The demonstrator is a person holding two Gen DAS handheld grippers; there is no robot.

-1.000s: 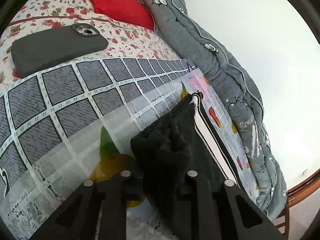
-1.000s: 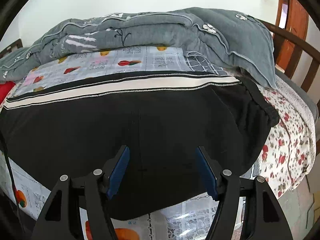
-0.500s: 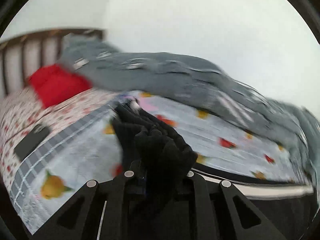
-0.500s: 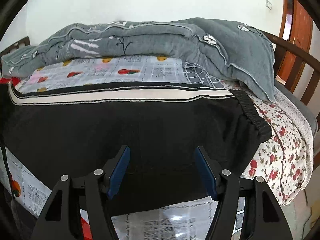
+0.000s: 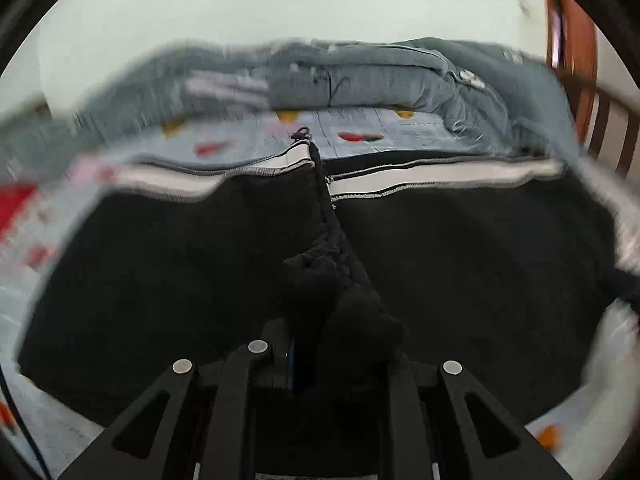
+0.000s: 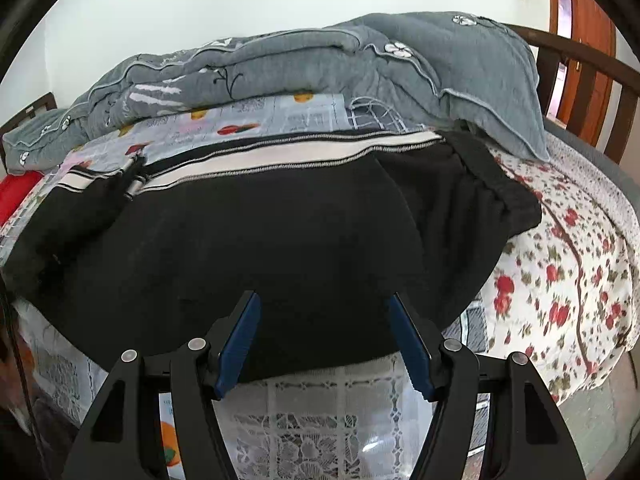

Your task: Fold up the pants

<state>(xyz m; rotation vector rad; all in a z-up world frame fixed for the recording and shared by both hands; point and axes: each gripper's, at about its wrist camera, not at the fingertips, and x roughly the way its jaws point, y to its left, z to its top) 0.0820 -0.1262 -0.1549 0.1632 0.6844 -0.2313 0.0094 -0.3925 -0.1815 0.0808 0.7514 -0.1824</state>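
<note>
A: Pants [image 6: 248, 236] are spread across the bed, white side stripe on the far edge toward the grey quilt [image 6: 320, 60], waistband at the floral-sheet [image 6: 568, 248] end.

B: Left gripper [image 5: 320, 344]?

A: Clamped on a bunched wad of black fabric, the leg end, judging by the hem edge seen standing up in front of the quilt. It is held above the flat part of the pants. Frame is blurred, so the bite depth can't be judged.

B: Right gripper [image 6: 324, 340]?

A: Fingers are spread wide, nothing is held. It is parked at the near edge of the pants, opposite the quilt.

B: Failure modes?

A: Only a wad is pinched, so the hem could be laid down twisted or skewed, stripes misaligned. The lower layer isn't pinned, so it could be dragged along and wrinkled. Slip from the pinch is possible if the fabric is tugged.
</note>
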